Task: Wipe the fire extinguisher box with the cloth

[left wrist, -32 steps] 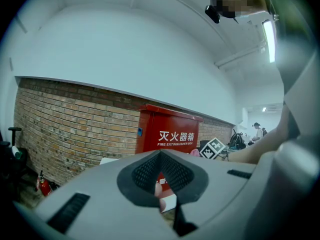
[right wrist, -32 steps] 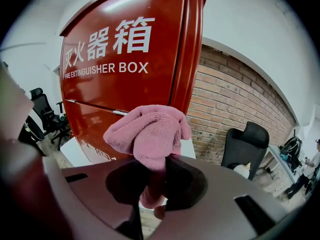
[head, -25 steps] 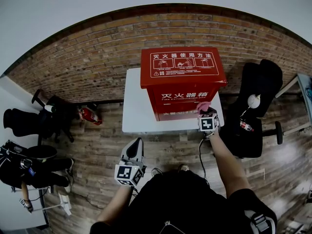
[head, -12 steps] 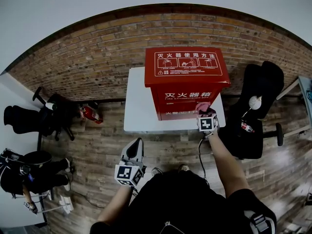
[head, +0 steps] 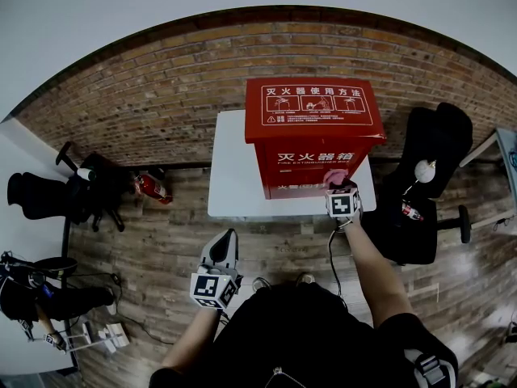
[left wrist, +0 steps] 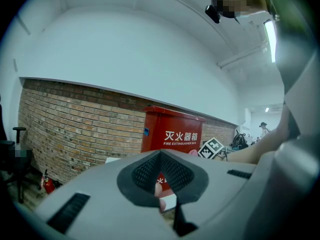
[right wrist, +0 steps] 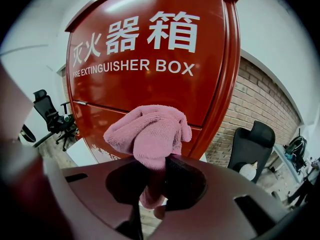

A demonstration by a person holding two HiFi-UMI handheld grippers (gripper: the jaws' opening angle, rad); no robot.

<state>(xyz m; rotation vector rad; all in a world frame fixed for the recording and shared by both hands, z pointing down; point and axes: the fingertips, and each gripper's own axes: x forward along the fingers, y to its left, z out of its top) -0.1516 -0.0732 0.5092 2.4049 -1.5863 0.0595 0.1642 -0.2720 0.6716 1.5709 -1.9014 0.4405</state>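
The fire extinguisher box [head: 315, 132] is glossy red, with white lettering on its front and an instruction panel on its lid. It stands on the white counter [head: 234, 176]. The right tongs [right wrist: 155, 171] are clamped on a bunched pink cloth [right wrist: 147, 131], held at the lower right of the box's near face. The left tongs [left wrist: 160, 156] are closed and empty, nearer than the counter.

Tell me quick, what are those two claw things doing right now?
Left gripper: closed, holding nothing.
Right gripper: closed on the pink cloth, right in front of the fire extinguisher box.
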